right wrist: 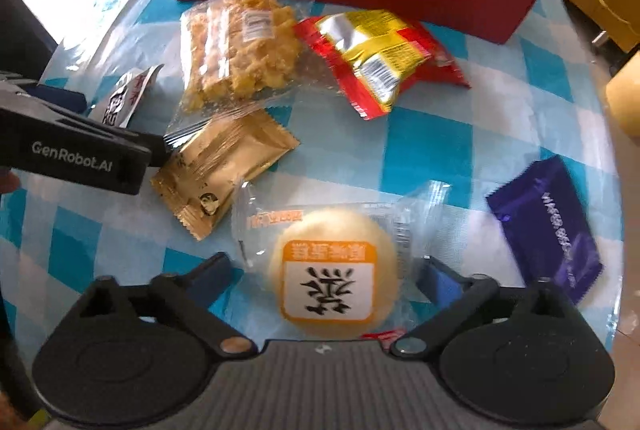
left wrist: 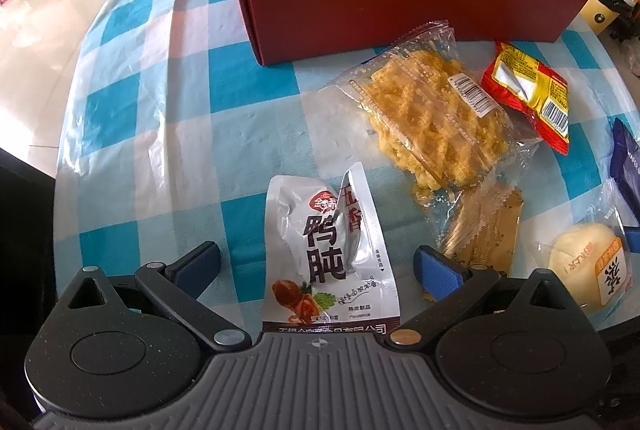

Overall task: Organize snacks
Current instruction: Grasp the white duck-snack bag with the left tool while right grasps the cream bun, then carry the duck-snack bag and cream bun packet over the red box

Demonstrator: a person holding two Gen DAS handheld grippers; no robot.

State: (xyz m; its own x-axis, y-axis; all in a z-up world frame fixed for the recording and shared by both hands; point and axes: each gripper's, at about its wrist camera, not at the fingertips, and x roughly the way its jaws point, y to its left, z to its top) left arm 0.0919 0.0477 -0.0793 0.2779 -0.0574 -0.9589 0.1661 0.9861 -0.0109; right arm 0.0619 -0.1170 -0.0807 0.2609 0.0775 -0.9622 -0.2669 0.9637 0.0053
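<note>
Closest in, the left gripper point(left wrist: 318, 266) stands spread wide, its blue-padded fingers on either side of a glossy white foil pouch point(left wrist: 330, 254) with bold dark characters; whether the pads touch it I cannot tell, and the pouch's bottom edge is hidden under the gripper body. The right gripper point(right wrist: 324, 276) is likewise wide apart around a pale round bun in clear crinkly wrap point(right wrist: 334, 270), its lower edge cut off too. Beyond lie a matte gold sachet with zigzag ends point(right wrist: 224, 169), a crumbly yellow waffle-like cake in clear plastic point(left wrist: 432, 117), a shiny red-and-yellow packet point(right wrist: 376, 57) and a somewhat blurred purple packet point(right wrist: 548, 226), all on the blue-checked tablecloth point(left wrist: 192, 117). Farthest, the red cardboard box point(left wrist: 400, 5) holds two partly hidden packets.
</note>
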